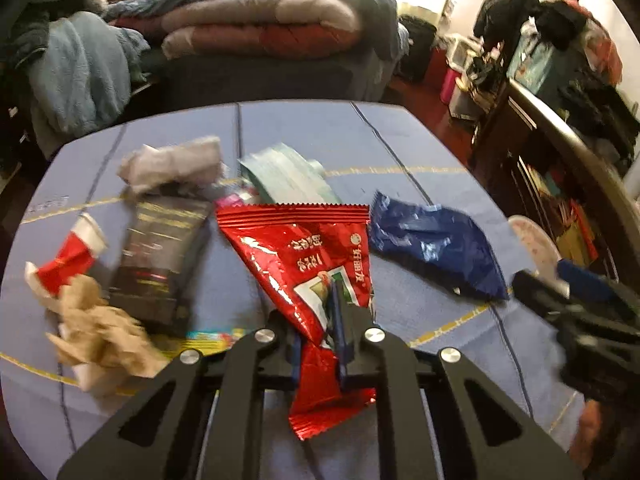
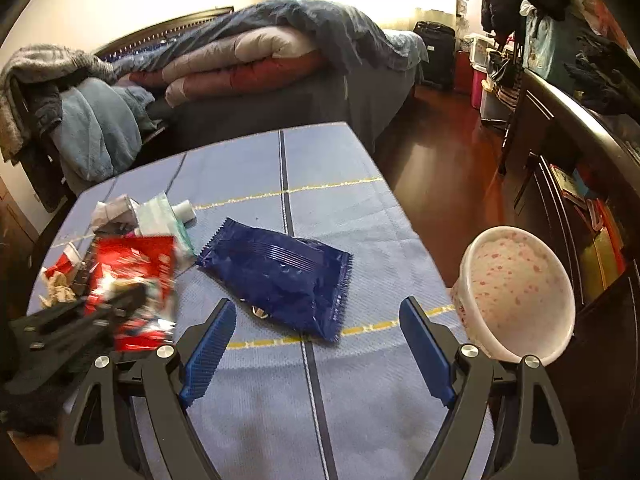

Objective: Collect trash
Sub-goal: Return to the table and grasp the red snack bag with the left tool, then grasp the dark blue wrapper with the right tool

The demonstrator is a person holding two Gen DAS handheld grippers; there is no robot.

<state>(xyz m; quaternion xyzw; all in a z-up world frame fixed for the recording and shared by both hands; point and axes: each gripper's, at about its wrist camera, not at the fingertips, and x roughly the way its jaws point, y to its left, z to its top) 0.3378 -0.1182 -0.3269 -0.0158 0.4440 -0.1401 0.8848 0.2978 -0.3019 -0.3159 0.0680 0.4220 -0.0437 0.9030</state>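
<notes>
My left gripper [image 1: 336, 294] is shut on a red snack wrapper [image 1: 296, 248], which hangs crumpled between its blue pads over the blue tablecloth [image 1: 304, 132]. In the right wrist view the same wrapper [image 2: 136, 264] and the left gripper [image 2: 116, 304] are blurred at the left. A blue foil wrapper [image 1: 432, 248] lies flat on the cloth to the right. My right gripper [image 2: 318, 304] stands open just short of that blue wrapper [image 2: 280, 276], with nothing between its pads. A white pink-speckled bin [image 2: 520, 292] sits at the table's right edge.
To the left lie more scraps: crumpled white paper [image 1: 172, 164], a black packet [image 1: 164, 256], a red-and-white paper cup [image 1: 72, 256], brown crumpled paper [image 1: 100, 332] and a teal pack [image 1: 288, 176]. Behind the table is a bed piled with bedding [image 2: 260, 60]; a dark cabinet [image 2: 580, 160] stands on the right.
</notes>
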